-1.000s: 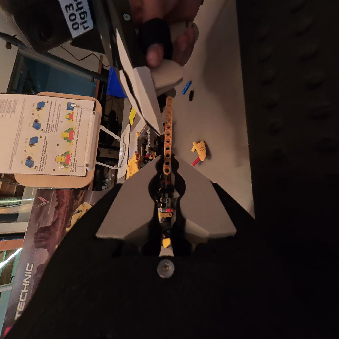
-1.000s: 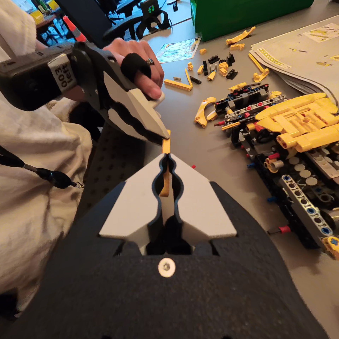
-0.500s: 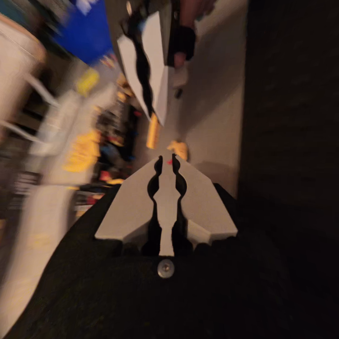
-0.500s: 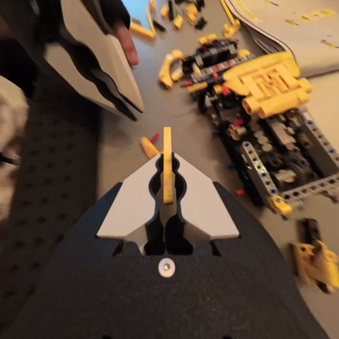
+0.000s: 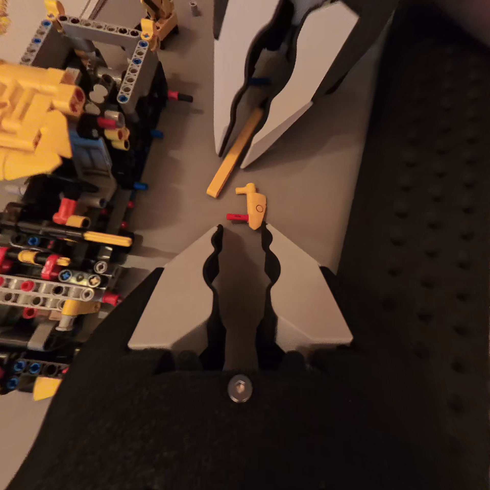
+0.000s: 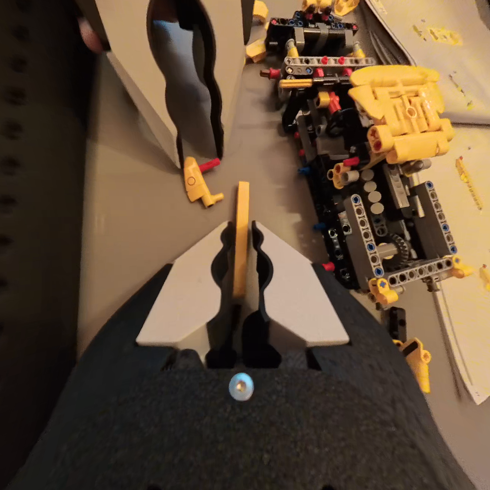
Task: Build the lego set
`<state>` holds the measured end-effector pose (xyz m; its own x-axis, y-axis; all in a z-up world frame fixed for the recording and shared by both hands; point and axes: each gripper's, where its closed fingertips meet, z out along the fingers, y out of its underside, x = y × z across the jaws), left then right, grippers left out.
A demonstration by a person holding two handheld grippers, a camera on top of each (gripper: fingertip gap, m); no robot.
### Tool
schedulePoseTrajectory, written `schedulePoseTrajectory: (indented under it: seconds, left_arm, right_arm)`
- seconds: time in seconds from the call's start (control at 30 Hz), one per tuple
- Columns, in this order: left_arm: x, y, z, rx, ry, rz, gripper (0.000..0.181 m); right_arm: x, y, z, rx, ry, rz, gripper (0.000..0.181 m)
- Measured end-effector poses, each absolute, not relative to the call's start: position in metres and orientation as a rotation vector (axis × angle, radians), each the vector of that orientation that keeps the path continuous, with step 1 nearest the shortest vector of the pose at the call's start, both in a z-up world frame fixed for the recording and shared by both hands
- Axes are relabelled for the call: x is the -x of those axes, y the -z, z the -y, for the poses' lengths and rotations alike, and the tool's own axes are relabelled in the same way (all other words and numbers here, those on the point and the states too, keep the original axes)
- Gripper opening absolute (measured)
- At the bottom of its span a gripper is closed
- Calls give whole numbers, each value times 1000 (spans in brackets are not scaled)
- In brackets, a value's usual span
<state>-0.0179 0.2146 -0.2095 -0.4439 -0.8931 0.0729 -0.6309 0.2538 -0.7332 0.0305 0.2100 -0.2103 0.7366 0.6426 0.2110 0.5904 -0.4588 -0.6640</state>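
My right gripper (image 6: 241, 224) is shut on a long yellow beam (image 6: 240, 238), held edge-on and pointing forward just above the grey table. In the left wrist view the right gripper (image 5: 230, 161) comes down from the top with the yellow beam (image 5: 233, 161) sticking out of it. My left gripper (image 5: 242, 227) is open and empty, its tips just short of a small yellow piece (image 5: 255, 209) with a red pin (image 5: 236, 217). The right wrist view shows the left gripper (image 6: 200, 160) straddling the near end of that small yellow piece (image 6: 195, 183). The partly built yellow and black car (image 6: 371, 172) lies beside both grippers.
The car chassis (image 5: 79, 185) fills the left of the left wrist view. A dark studded mat (image 5: 424, 238) borders the table on the other side and also shows in the right wrist view (image 6: 39, 185). Instruction sheets (image 6: 464, 198) and loose yellow parts (image 6: 416, 358) lie beyond the car. Some 6 cm of space lies between my two pairs of fingers.
My left gripper has let go of the yellow beam, opened, and swung down to the small yellow piece. My right gripper has kept the beam and tipped down towards the table.
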Motion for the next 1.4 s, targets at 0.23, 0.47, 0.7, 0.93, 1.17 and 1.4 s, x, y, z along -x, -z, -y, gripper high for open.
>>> schedulePoseTrajectory:
  seconds: [0.23,0.47,0.7,0.93,1.17,1.4]
  left_arm:
    - [15,210,-208,1220,942,-2220,8]
    - [15,192,-214,818,706,-2142,5]
    - [22,180,-213,658,640,-2088,0]
    - [42,192,-237,943,708,-2120,4]
    - [46,194,-265,1149,755,-2035,10]
    - [45,184,-270,1325,952,-1895,12]
  right_arm:
    - [-10,189,-197,2230,-606,598,25]
    - [-4,195,-201,2255,-760,472,32]
    - [9,176,-207,2147,-861,506,2]
    - [-3,179,-206,2201,-657,549,17]
    - [-2,196,-241,2245,-338,633,29]
    - [12,212,-251,2322,-325,658,31]
